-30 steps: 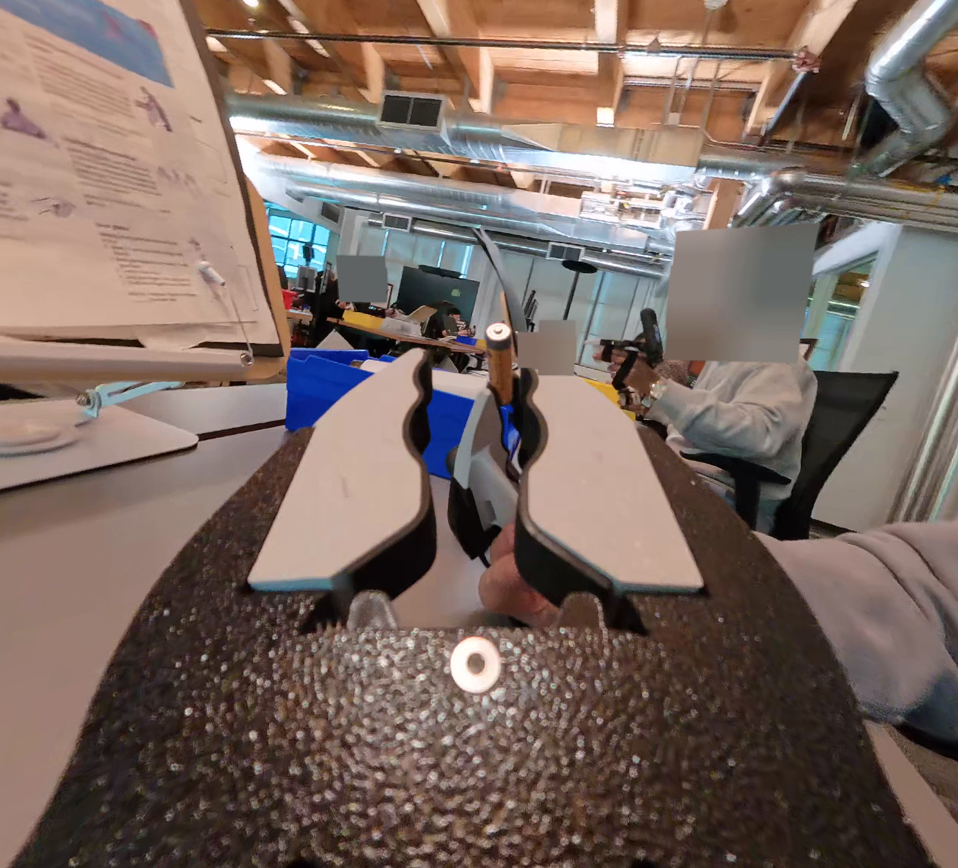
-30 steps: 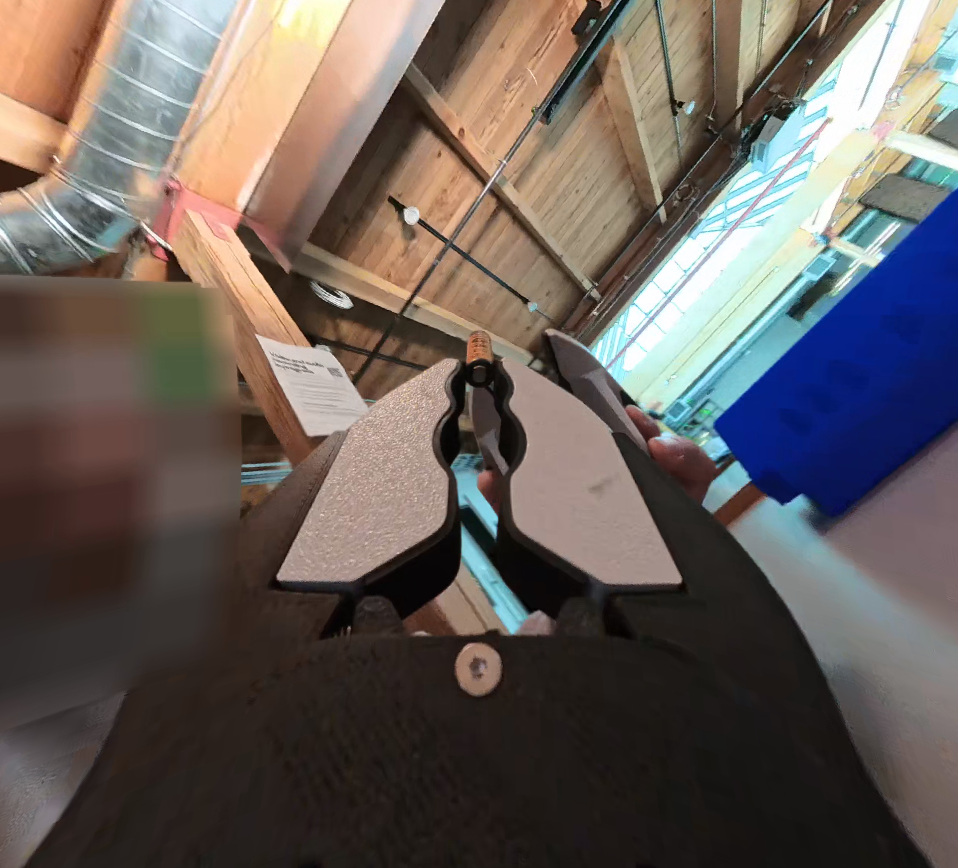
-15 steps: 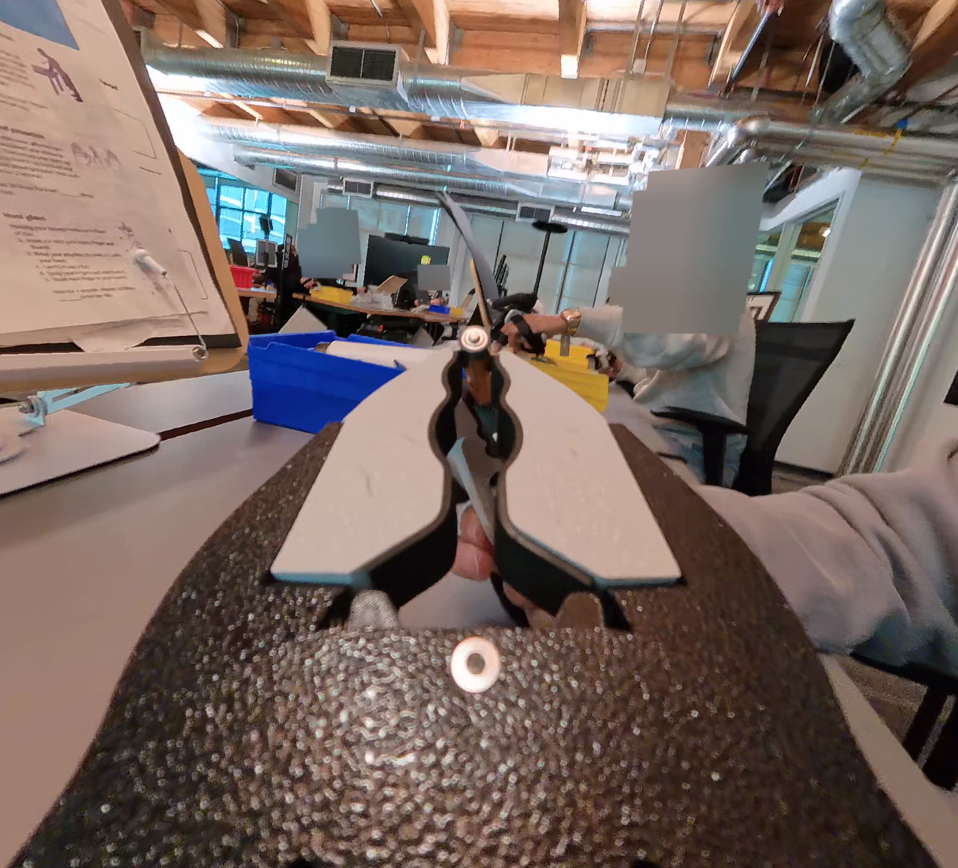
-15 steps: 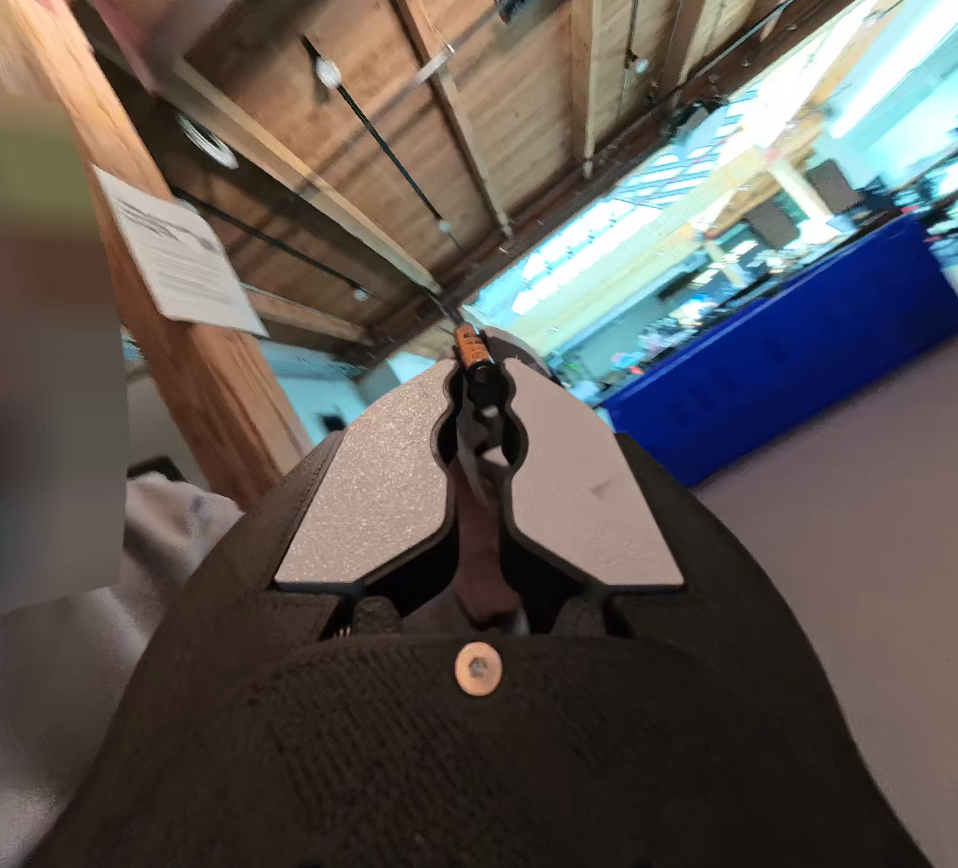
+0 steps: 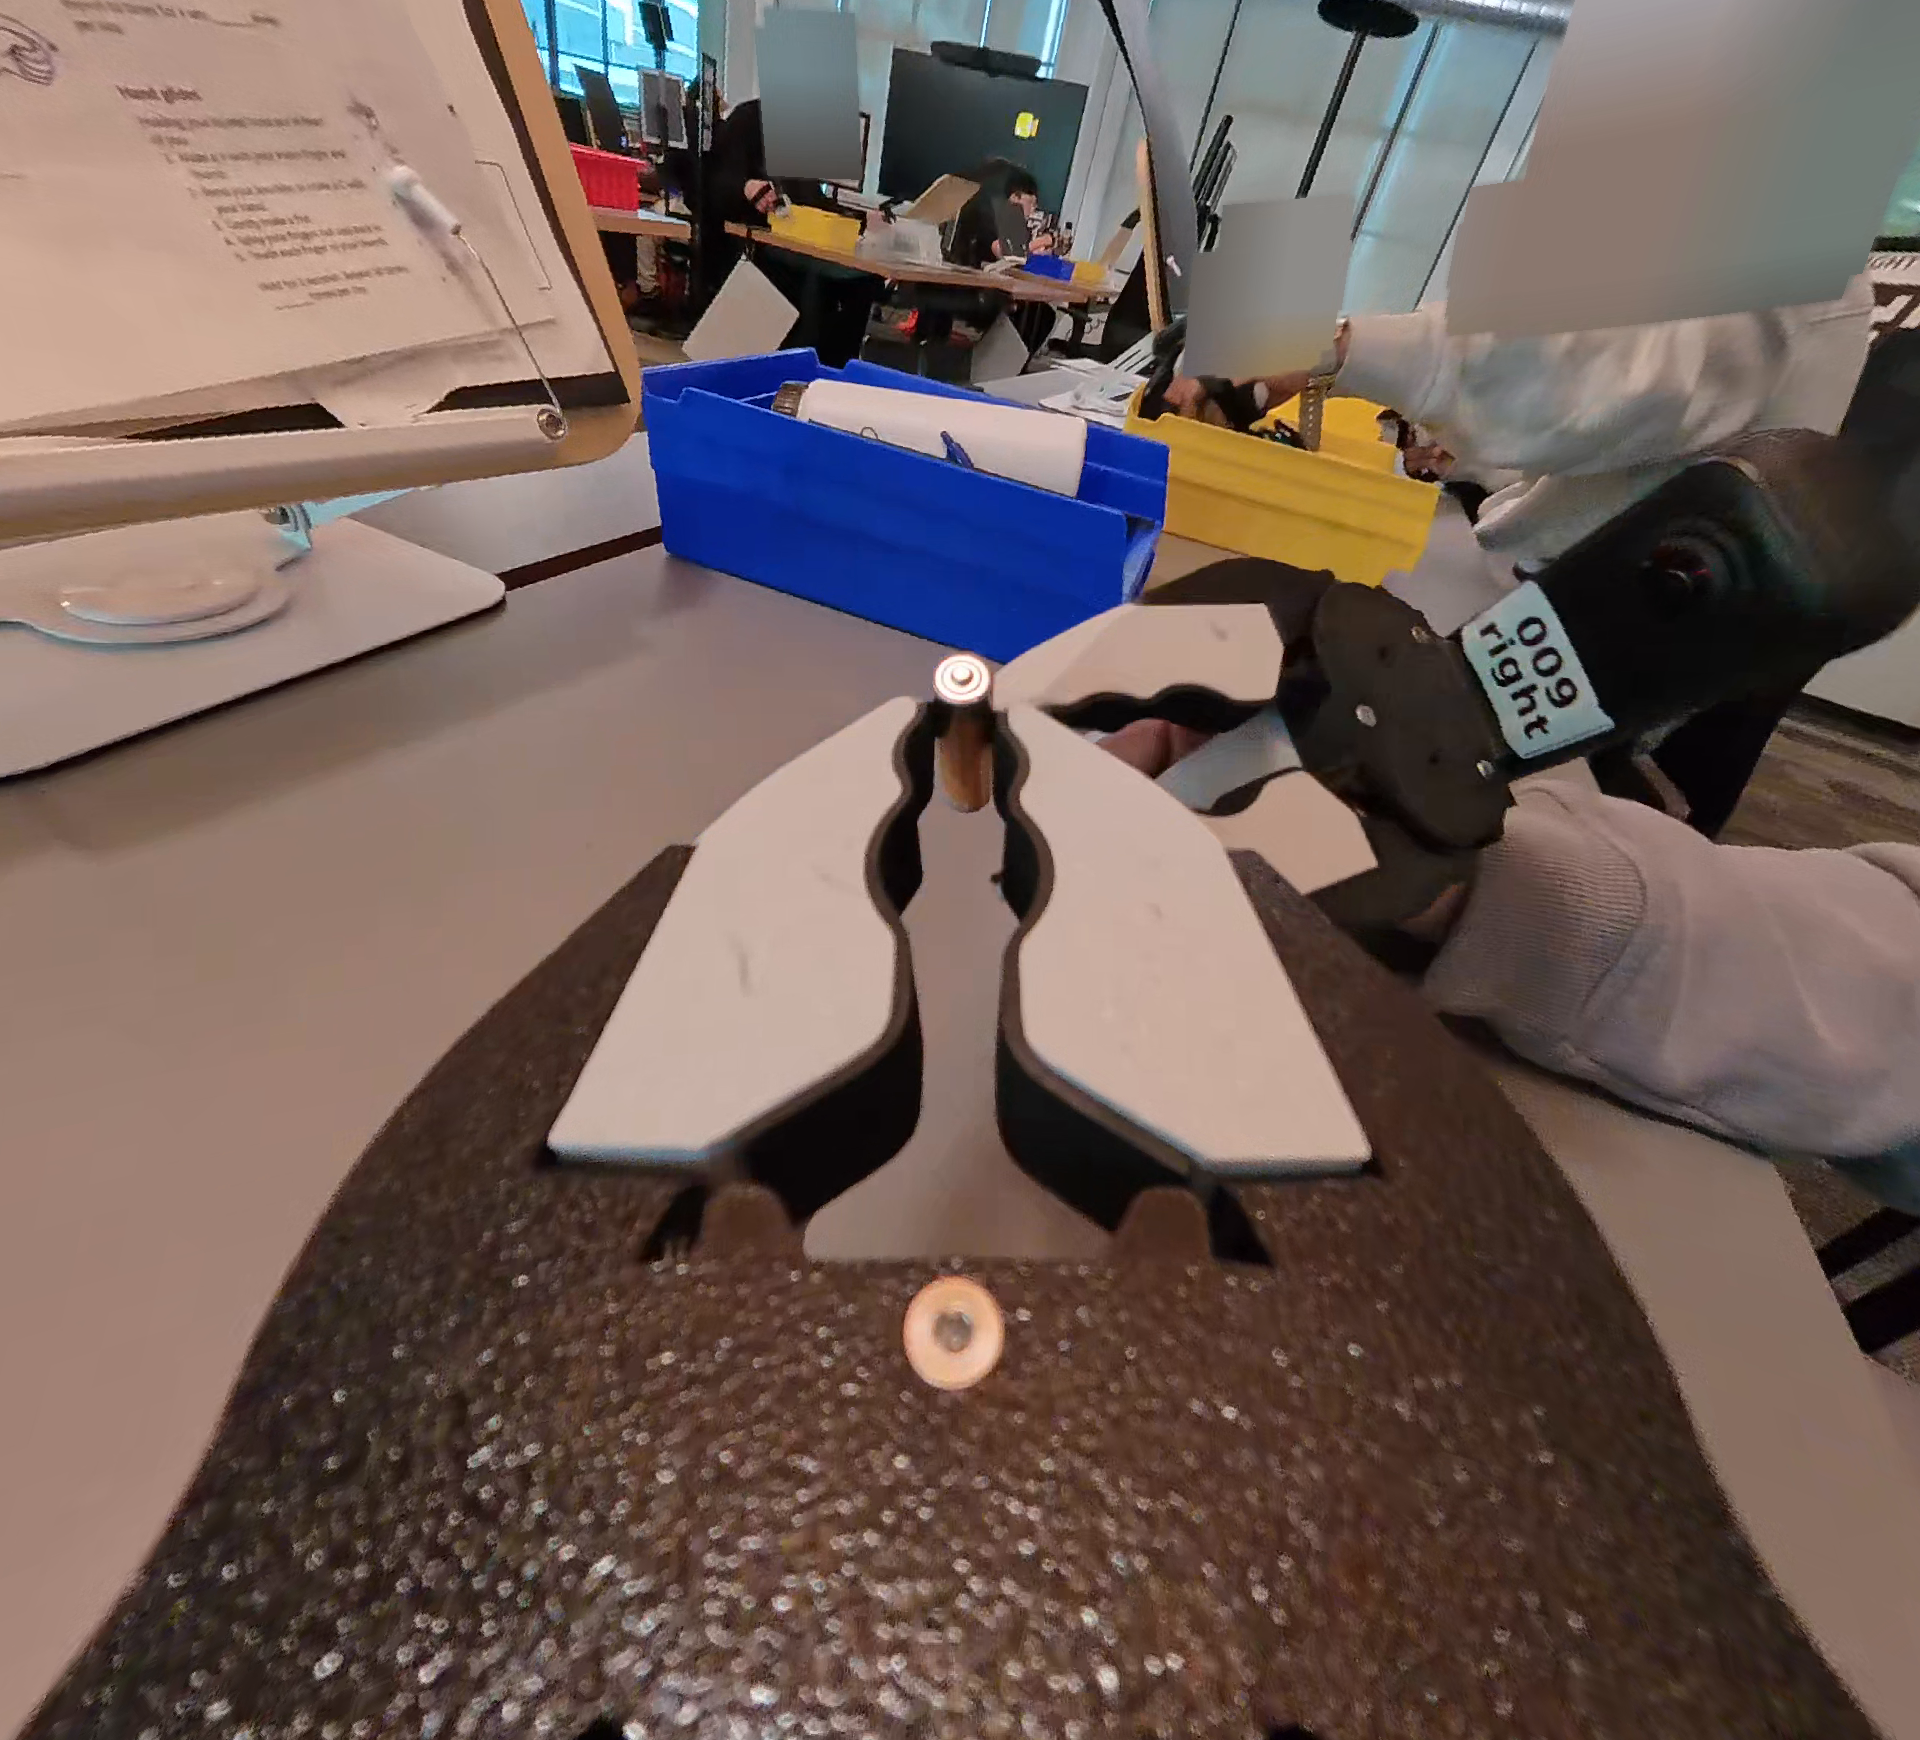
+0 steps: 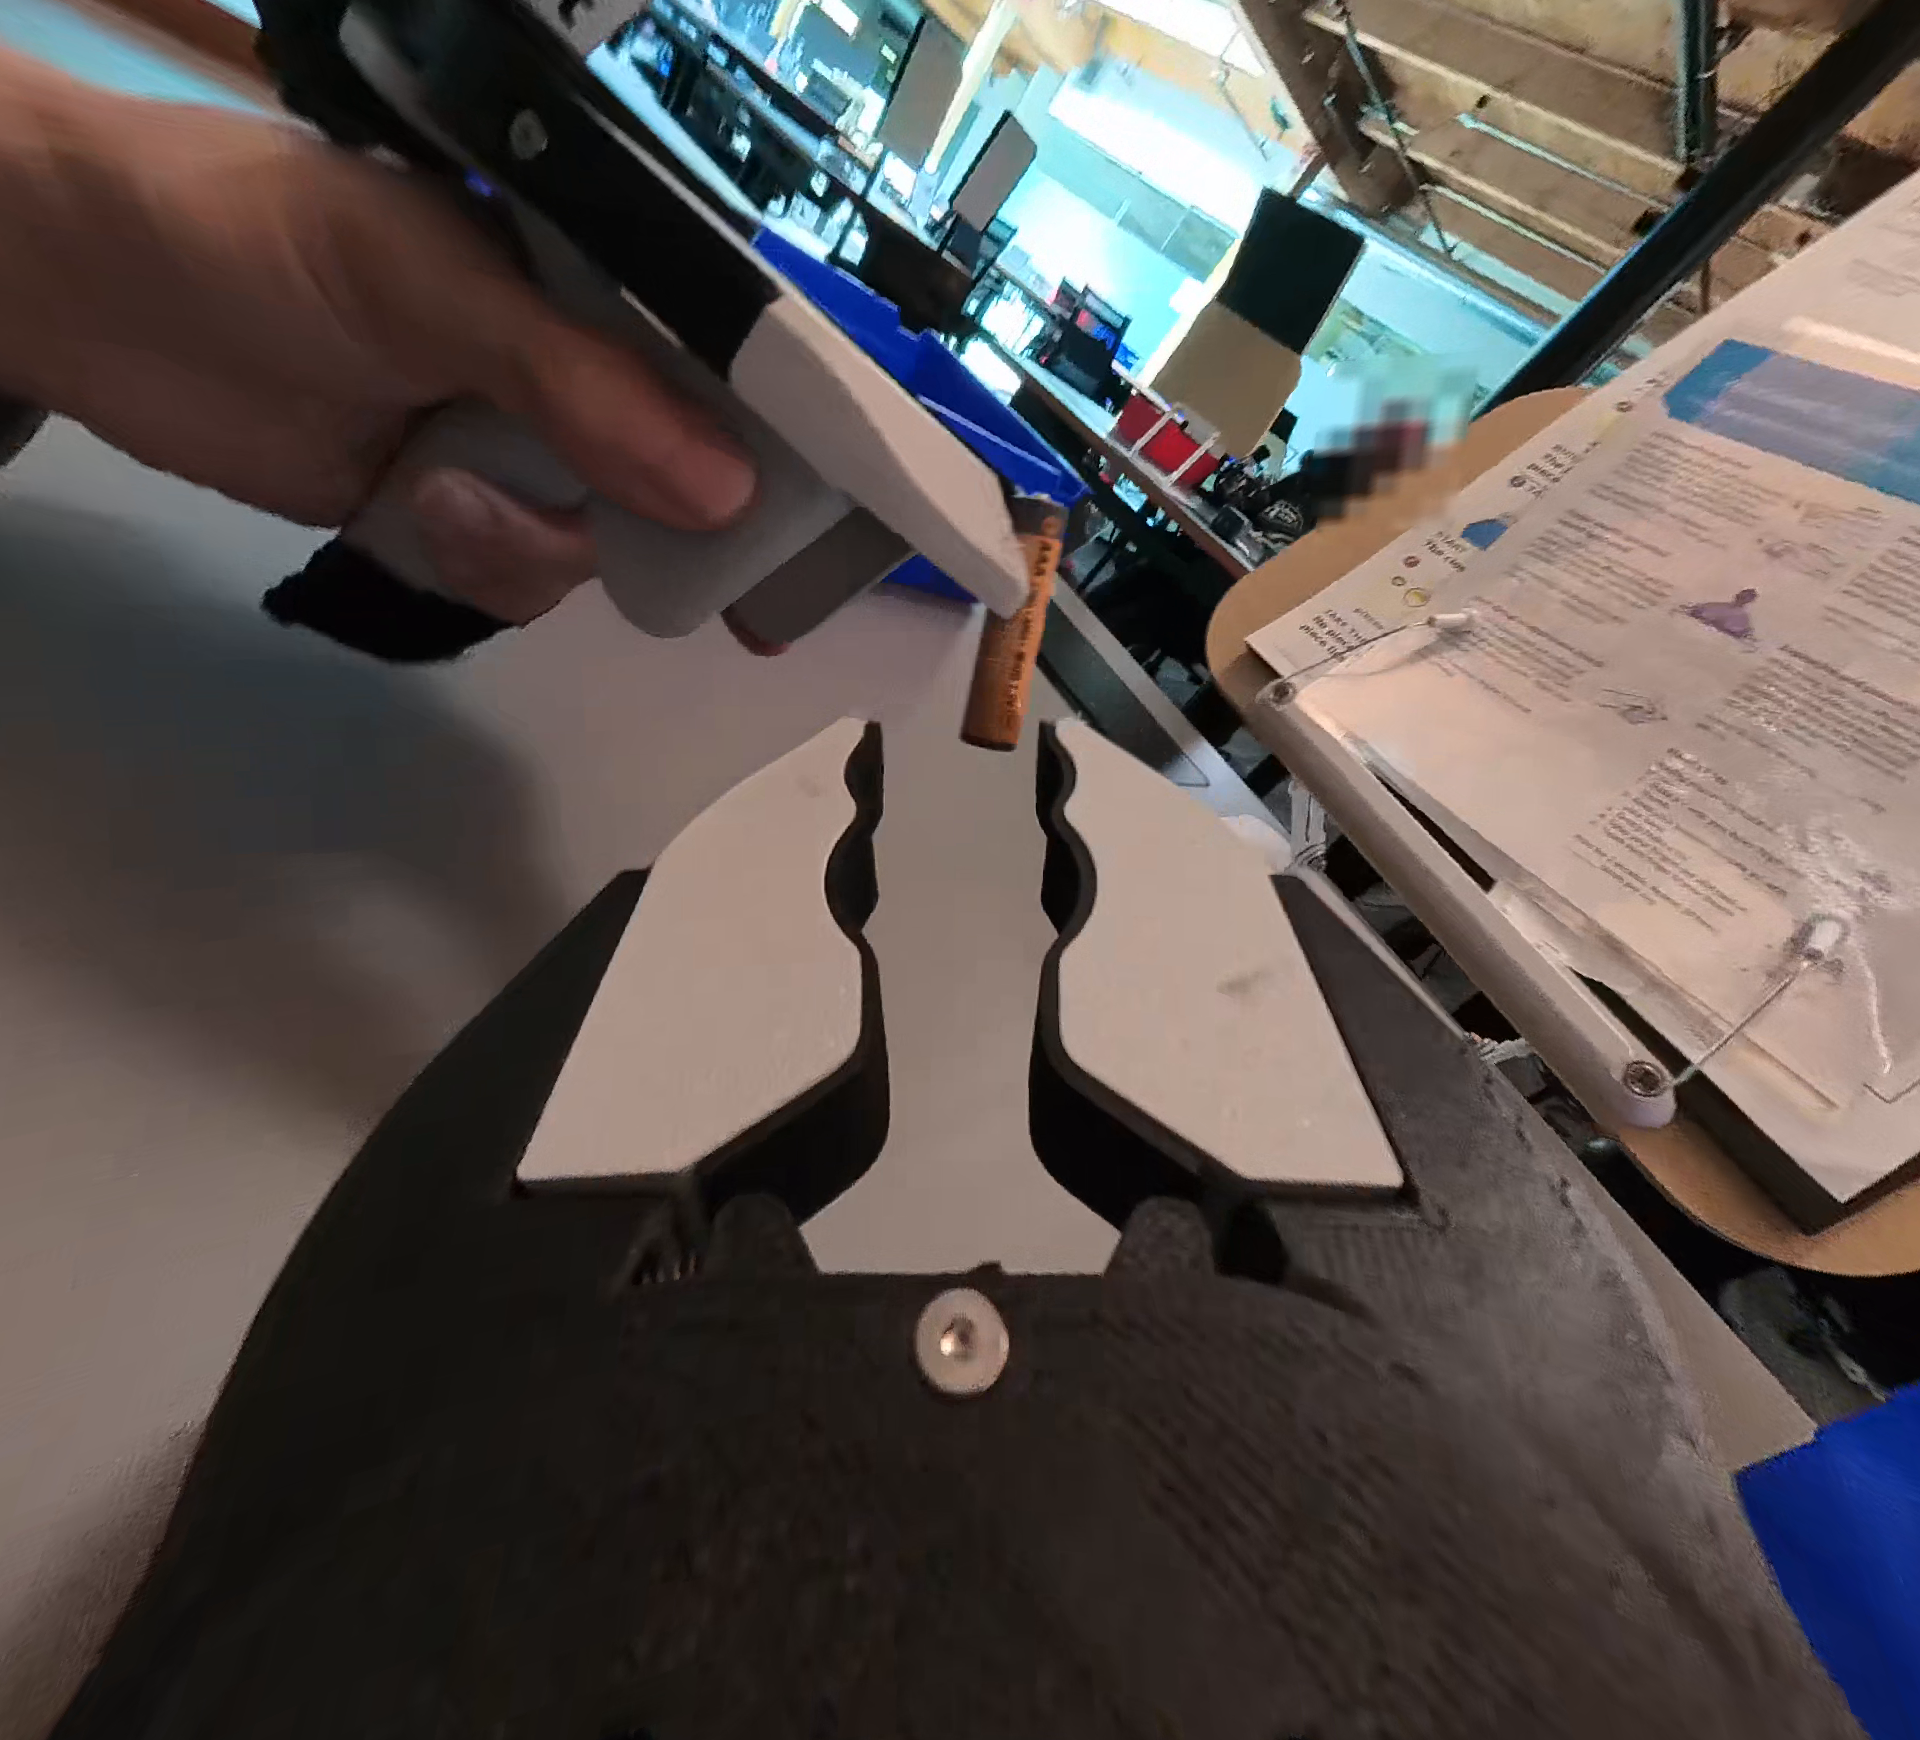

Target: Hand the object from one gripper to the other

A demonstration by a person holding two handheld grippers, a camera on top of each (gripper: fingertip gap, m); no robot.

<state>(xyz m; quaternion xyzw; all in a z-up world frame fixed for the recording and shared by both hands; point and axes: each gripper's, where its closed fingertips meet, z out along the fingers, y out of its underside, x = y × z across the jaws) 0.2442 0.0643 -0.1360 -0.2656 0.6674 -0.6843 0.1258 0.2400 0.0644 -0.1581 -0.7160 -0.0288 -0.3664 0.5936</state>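
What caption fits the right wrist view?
Left tongs hold a battery above the open right tongs.

The right gripper (image 6: 956, 745) gapes empty. At twelve o'clock, just beyond its tips, a battery (image 6: 1013, 651) hangs pinched in the left gripper (image 6: 997, 573), a hand (image 6: 343, 371) gripping its handle.

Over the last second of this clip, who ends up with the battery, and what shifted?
The small copper-coloured cylindrical battery passed from the right gripper, which had pinched it, to the left gripper, which closed on it. The right gripper opened and backed away to the side. Both views tilted down toward the grey table. The blue plastic bin stayed put.
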